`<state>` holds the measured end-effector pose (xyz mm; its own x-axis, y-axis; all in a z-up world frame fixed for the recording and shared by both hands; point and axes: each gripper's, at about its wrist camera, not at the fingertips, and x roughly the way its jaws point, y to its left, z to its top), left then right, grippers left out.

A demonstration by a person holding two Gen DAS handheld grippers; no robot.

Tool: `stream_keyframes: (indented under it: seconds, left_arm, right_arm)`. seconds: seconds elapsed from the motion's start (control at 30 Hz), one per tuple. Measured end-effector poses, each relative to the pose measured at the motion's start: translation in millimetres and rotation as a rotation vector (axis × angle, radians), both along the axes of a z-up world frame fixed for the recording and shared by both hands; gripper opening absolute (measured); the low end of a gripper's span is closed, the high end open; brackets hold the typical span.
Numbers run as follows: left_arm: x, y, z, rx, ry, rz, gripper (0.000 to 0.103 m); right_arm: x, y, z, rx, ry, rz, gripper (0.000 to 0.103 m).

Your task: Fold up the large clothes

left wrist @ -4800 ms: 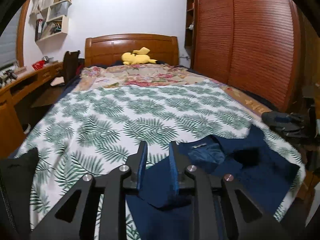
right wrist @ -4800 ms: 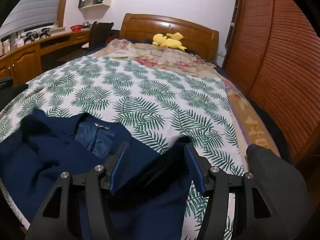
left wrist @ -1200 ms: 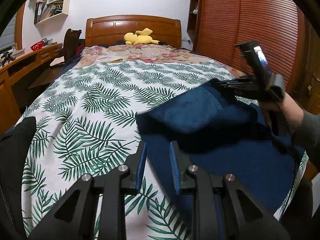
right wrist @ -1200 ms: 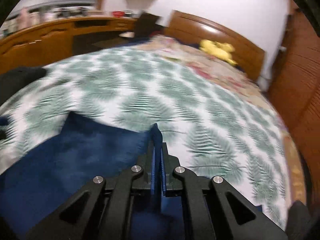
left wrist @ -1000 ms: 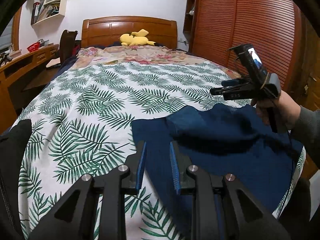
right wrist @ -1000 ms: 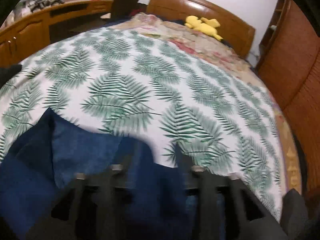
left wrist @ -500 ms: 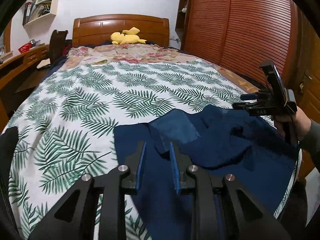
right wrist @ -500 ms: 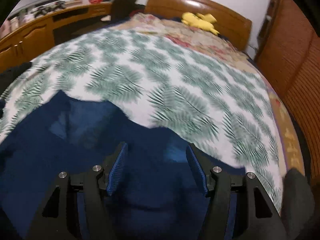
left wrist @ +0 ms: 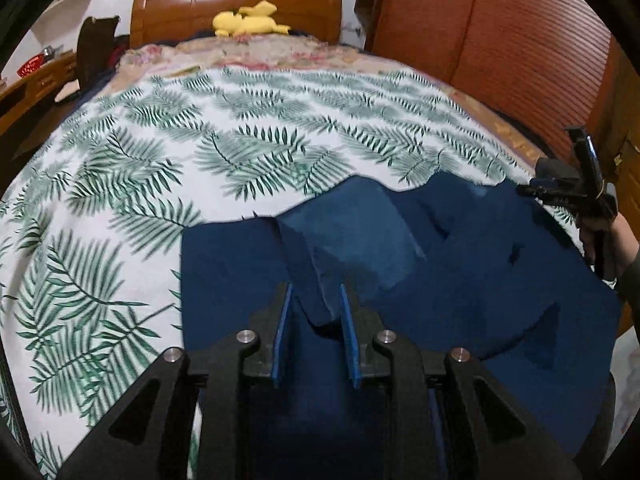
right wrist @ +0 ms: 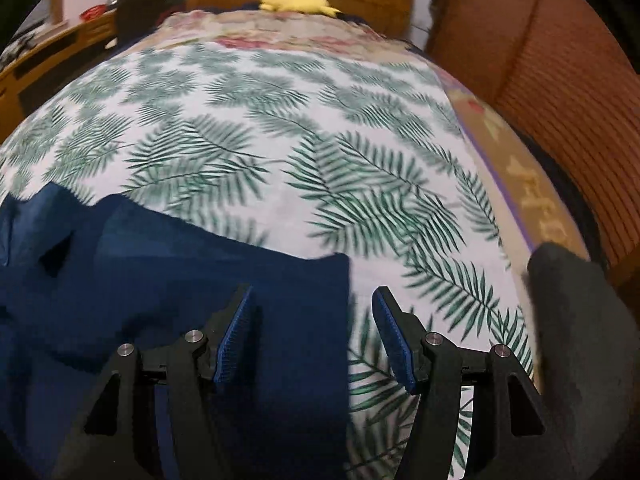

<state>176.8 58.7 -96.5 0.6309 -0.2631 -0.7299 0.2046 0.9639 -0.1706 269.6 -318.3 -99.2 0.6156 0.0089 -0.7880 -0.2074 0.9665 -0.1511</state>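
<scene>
Left wrist view: your left gripper [left wrist: 314, 312] has its fingers set narrow, with a fold of the navy garment [left wrist: 420, 264] lying between them, though whether they pinch it you cannot tell. The garment sprawls on the leaf-print bedspread [left wrist: 168, 168]; your right gripper [left wrist: 568, 194] sits at three o'clock. Right wrist view: your right gripper [right wrist: 312, 320] stands wide and empty, over the garment's [right wrist: 180, 280] edge, at eight o'clock.

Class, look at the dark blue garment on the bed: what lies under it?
Under the dark blue garment lies the palm-leaf bedspread, seen all around its far and side edges. Whatever part of the bedspread, or anything else, sits beneath the cloth is covered.
</scene>
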Motion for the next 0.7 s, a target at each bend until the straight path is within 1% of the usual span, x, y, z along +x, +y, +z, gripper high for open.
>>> stream_keyframes:
  seconds: [0.13, 0.23, 0.27, 0.3, 0.33, 0.37, 0.4, 0.47, 0.5, 0.53, 0.57, 0.63, 0.7]
  left_arm:
    - [9, -3, -11, -0.005, 0.047, -0.003, 0.022]
    - [12, -4, -16, -0.013, 0.072, -0.011, 0.022]
    - [13, -4, -16, -0.015, 0.076, -0.013, 0.022]
    - [14, -5, -17, -0.015, 0.082, -0.016, 0.022]
    - [14, -5, -17, -0.016, 0.082, -0.019, 0.022]
    - [13, -7, -17, -0.014, 0.081, -0.027, 0.022]
    - [13, -7, -17, -0.012, 0.081, -0.033, 0.021]
    - [13, -11, -16, -0.012, 0.082, -0.06, 0.019]
    - [14, -12, -16, -0.012, 0.084, -0.069, 0.012]
    - [15, -14, -16, -0.015, 0.088, -0.079, 0.011]
    - [16, -14, -16, -0.019, 0.088, -0.085, 0.004]
    - [15, -15, -13, -0.015, 0.068, -0.087, 0.002]
    - [14, -13, -3, -0.002, 0.018, -0.053, 0.001]
  right_arm:
    - [4, -10, -8, 0.051, 0.04, -0.005, 0.062]
    - [3, -11, -12, 0.071, 0.054, 0.006, 0.062]
    - [2, -12, -12, 0.083, 0.053, 0.016, 0.057]
    - [2, -11, -12, 0.096, 0.055, 0.031, 0.039]
    - [1, -8, -11, 0.105, 0.056, 0.058, 0.028]
    - [-1, -6, -11, 0.098, 0.052, 0.071, 0.012]
    - [-2, -4, -11, 0.098, 0.05, 0.083, 0.004]
    - [-6, -1, -6, 0.098, 0.021, 0.116, 0.002]
    - [-9, 0, -2, 0.096, -0.005, 0.132, 0.002]
    - [-12, 1, 3, 0.096, -0.032, 0.137, 0.002]
    - [-14, 0, 7, 0.097, -0.057, 0.138, 0.001]
    - [-17, 0, 16, 0.088, -0.106, 0.134, 0.001]
    - [-18, -2, 26, 0.074, -0.154, 0.124, 0.001]
